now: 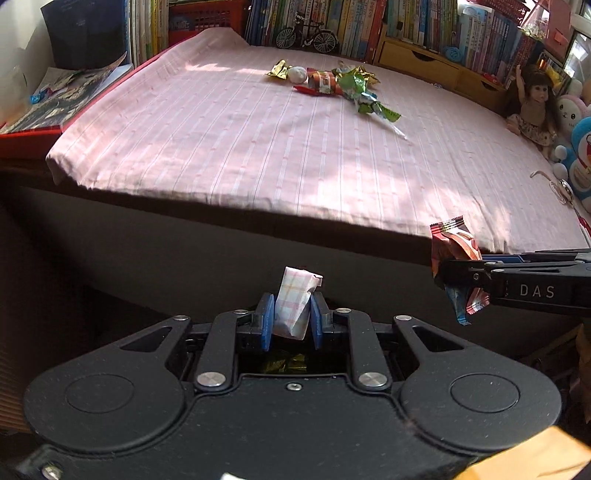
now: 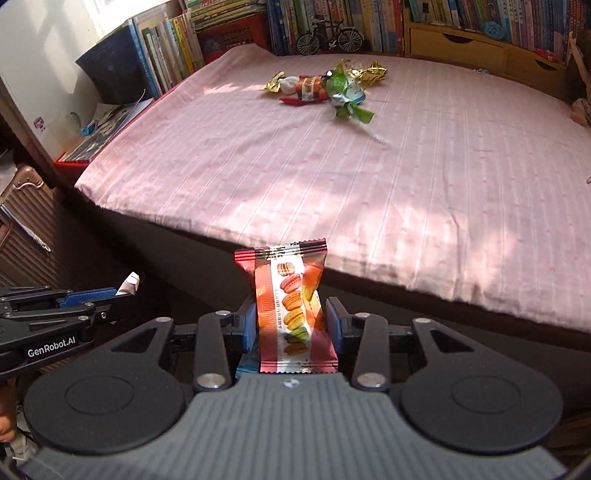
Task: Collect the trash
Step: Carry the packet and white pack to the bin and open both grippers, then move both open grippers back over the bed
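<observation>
A wide bed covered in a pink striped sheet (image 2: pixel 332 177) is filling both views, with bookshelves (image 2: pixel 369 22) packed with colourful book spines running along its far side. A loose cluster of crumpled foil and plastic wrappers, gold, green, red and white, (image 2: pixel 325 88) is lying on the sheet near the far edge, well apart from both claws.

Both claws are hanging off the near edge of the bed, over dark floor. The right claw (image 2: pixel 291 325) is partly closed and pinching a red snack packet printed with macarons (image 2: pixel 291 302). The packet is standing upright, its long axis running up and down, its crimped top edge pointing up toward the far side. The left claw (image 1: pixel 291 317) is nearly closed on a small folded white packet with a faint pink check pattern (image 1: pixel 295 299), also upright, its torn top corner leaning right.

Judging from this, the step in hand is carrying both pieces to a bin, which is not in view. To do it well, both grips should stay firm until each claw is directly over the bin, since the thin wrappers could slip or flutter away. The claws should travel side by side without touching.
</observation>
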{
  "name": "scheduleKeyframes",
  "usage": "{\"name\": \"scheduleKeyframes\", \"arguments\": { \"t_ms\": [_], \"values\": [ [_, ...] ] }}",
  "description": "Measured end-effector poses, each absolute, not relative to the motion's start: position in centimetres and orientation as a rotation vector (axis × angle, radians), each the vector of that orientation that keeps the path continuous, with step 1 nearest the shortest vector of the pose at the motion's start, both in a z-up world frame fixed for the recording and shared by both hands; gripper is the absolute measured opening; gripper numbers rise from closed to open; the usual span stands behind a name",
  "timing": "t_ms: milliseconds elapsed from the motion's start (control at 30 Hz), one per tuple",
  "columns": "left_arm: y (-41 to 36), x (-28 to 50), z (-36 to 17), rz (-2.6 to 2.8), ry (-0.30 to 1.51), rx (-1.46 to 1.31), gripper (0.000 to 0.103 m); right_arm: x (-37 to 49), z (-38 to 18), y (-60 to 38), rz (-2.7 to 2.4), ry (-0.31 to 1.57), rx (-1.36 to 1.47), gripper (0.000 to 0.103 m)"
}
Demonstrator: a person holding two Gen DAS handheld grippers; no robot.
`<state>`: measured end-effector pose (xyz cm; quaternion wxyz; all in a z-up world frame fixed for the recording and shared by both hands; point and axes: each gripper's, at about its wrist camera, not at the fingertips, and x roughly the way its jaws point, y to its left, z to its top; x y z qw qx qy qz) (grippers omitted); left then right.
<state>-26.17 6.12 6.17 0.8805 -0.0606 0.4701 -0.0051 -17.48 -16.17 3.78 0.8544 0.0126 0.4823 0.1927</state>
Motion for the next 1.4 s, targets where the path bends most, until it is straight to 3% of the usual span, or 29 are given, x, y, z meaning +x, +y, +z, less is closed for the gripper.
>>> {"name": "scheduleKeyframes", "arguments": {
  "t_ms": [433, 500, 533, 567, 633, 833, 1400],
  "values": [
    [6.7, -26.6, -13.3, 0.020, 1.056, -0.132, 0.020, -18.4, -14.3, -12.8, 0.514, 1.096, -0.035, 0.045],
    [6.8, -26.5, -15.5, 0.009, 1.070, -0.139, 0.021, -18.3, -16.3, -12.5, 0.524, 1.104, -0.040, 0.054],
    [6.8, -26.5, -16.2, 0.009, 1.073, -0.138, 0.027, -18.3, -17.1, -12.4, 0.522, 1.100, -0.047, 0.063],
    [6.8, -26.6, -16.8, 0.011, 1.082, -0.140, 0.041, -18.3, -17.6, -12.4, 0.524, 1.100, -0.050, 0.068],
    [6.9, -26.7, -17.2, 0.027, 1.091, -0.151, 0.058, -18.1, -18.3, -12.4, 0.522, 1.111, -0.044, 0.074],
    [7.1, -27.3, -13.5, 0.056, 1.086, -0.147, 0.078, -17.7, -15.3, -13.1, 0.498, 1.119, -0.019, 0.078],
    [8.4, -22.2, 11.8, 0.029, 0.854, -0.178, 0.093, -17.3, 9.7, -15.6, 0.347, 0.888, 0.041, 0.083]
  ]
}}
